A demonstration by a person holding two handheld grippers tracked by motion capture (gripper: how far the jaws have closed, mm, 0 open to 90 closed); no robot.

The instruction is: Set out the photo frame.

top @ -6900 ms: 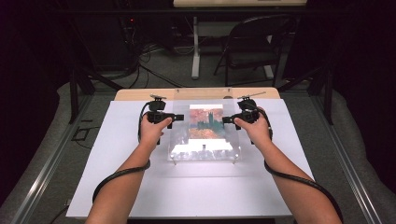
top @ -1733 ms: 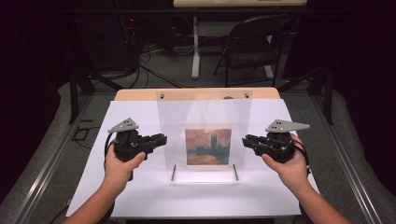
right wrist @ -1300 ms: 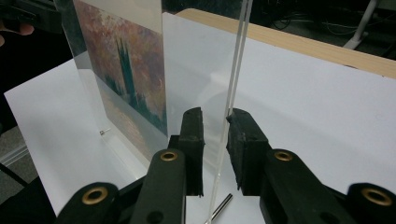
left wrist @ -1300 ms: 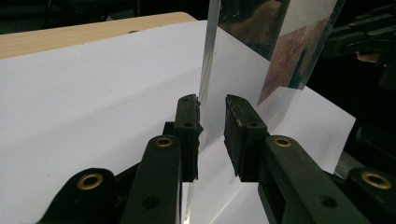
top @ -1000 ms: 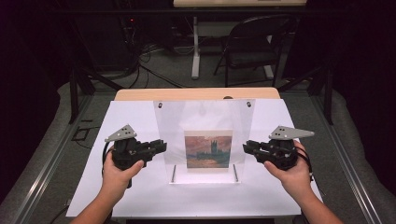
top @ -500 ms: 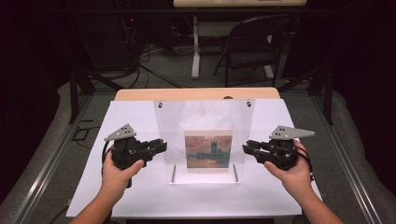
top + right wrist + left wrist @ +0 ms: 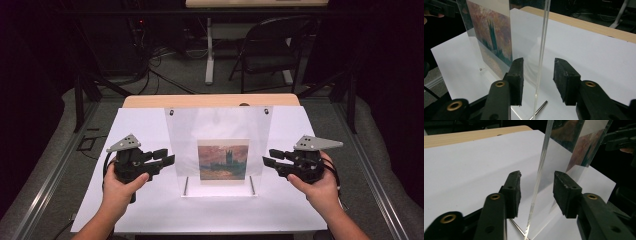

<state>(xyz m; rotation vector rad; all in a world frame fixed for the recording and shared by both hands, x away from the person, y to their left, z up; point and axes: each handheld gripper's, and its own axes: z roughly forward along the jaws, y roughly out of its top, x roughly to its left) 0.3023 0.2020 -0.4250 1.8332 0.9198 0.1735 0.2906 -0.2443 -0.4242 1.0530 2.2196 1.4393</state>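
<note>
A clear acrylic panel (image 7: pixel 218 125) stands upright on the white sheet on two thin metal pins (image 7: pixel 186 185). A small painting print (image 7: pixel 223 160) is mounted in its lower middle. My left gripper (image 7: pixel 167 156) is at the panel's left edge and my right gripper (image 7: pixel 270 156) at its right edge. In the left gripper view the jaws (image 7: pixel 537 185) straddle the panel's edge (image 7: pixel 541 165) with a gap on each side. The right gripper view shows the same: my jaws (image 7: pixel 538 72) stand either side of the edge (image 7: pixel 544 32), not pressing it. Both pairs of jaws have just been opening.
The white sheet (image 7: pixel 150 125) covers a wooden table (image 7: pixel 210 101). Beyond the table stand a folding chair (image 7: pixel 275 45) and a table leg, with cables on the floor. Metal rails run along both sides.
The panel lay flat in the oldest frame and now stands upright. Over the last second both grippers' jaws have parted from its side edges while the hands kept still.
</note>
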